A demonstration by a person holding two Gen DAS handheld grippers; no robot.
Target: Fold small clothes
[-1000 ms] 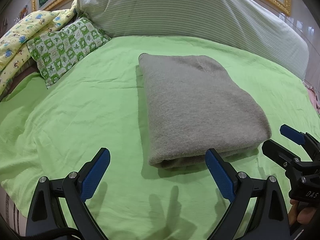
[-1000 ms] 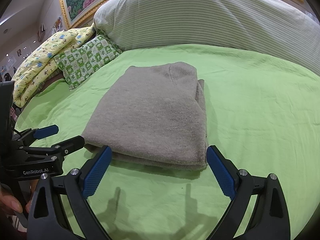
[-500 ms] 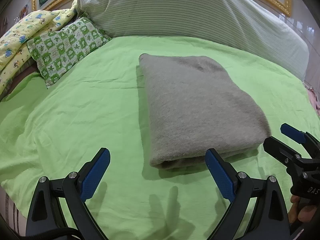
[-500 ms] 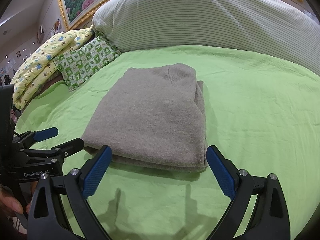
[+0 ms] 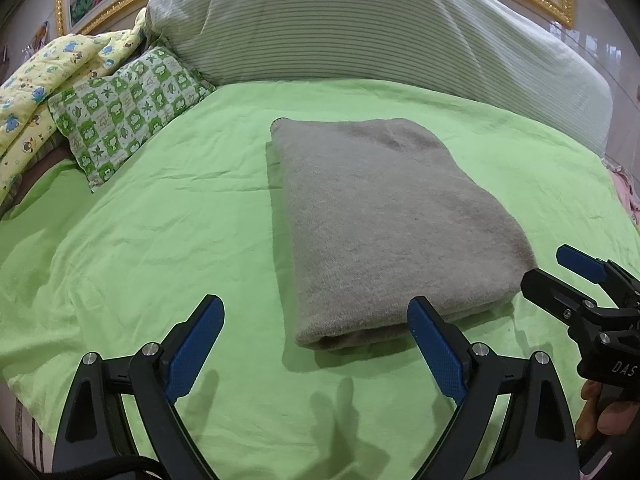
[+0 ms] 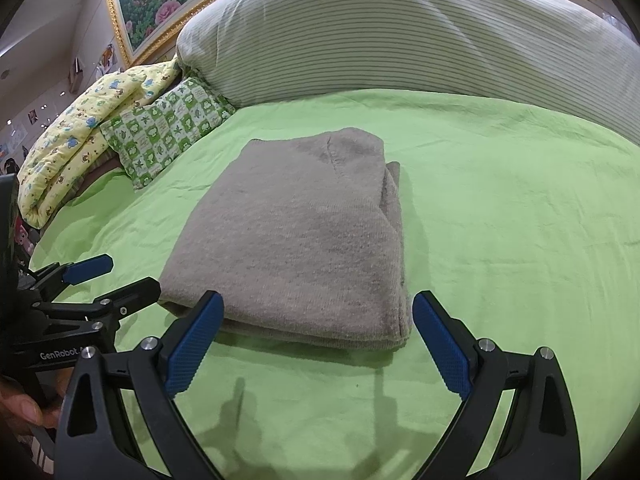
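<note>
Between the blue pads of the left gripper (image 5: 316, 346) nothing was held: its fingers (image 5: 195, 350) were spread wide and kept just above the green bed sheet (image 5: 160, 240), at the near left corner of the folded grey garment (image 5: 384, 216). The right gripper (image 6: 318, 342) was likewise spread and empty, its fingers (image 6: 442, 344) set to either side of the garment's near edge without touching it. Both tools were judged to be poised at the near edge either for one more fold or because the cloth had been let go; which could not be told.

The garment was laid flat near the middle of the bed as a neat rectangle of several layers, with a seam seen toward its far end and a narrow strip of an under layer showing along its right side. The folding was judged nearly or wholly done.

Beyond it, a large striped pillow (image 5: 380, 32) was propped at the far end, with a green patterned cushion (image 5: 128, 108) and a yellow printed quilt (image 5: 40, 88) at the far left, well apart from the garment.

On the left gripper's body "GenRobot.A" could be read, the rest cut off; on the right one, only "DAS".
</note>
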